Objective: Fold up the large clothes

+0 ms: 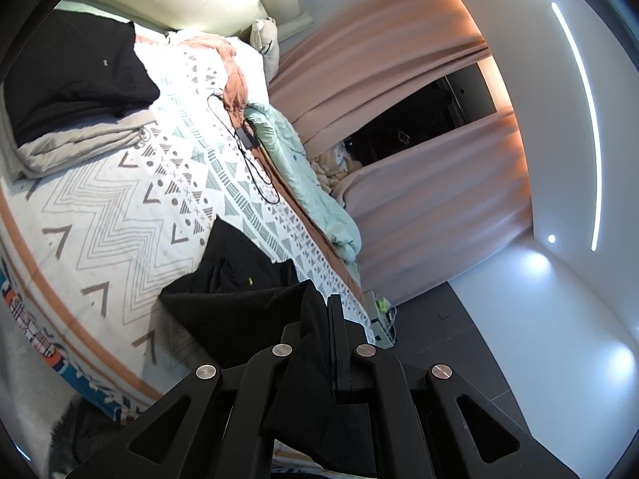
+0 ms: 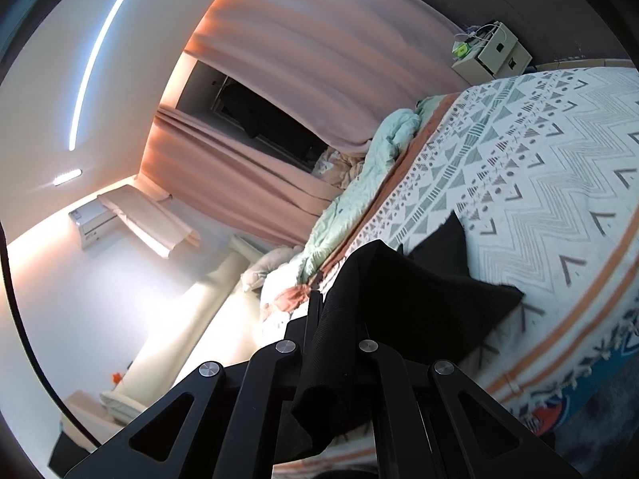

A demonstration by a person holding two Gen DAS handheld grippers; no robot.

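**Helper:** What have you got, starting from your left?

**Me:** My left tongs (image 1: 325,311) are pinched tight on a corner of the black garment (image 1: 235,295). The cloth runs out ahead of them and to their left, down onto the patterned bedspread (image 1: 120,215). Far ahead on that side sits a stack of folded clothes (image 1: 76,92), black on grey. A cable (image 1: 247,151) lies ahead, near the mint quilt (image 1: 319,183) along the bed's far edge.

**Helper:** And the right?

**Me:** My right tongs (image 2: 331,303) are likewise clamped on another corner of the same garment (image 2: 431,295). There the cloth spreads ahead and to their right, its far part resting on the bedspread (image 2: 539,183). The pink curtain (image 2: 311,52) hangs well beyond.

**Helper:** So how do you do this fold cleanly?

**Me:** I judge I'm carrying one edge over. I'd keep both grips firm, hold the two corners level with each other and the edge between them taut, so no slack bunches. Then lay the edge square on the far edge before letting go. The risk is dragging the resting part crooked.
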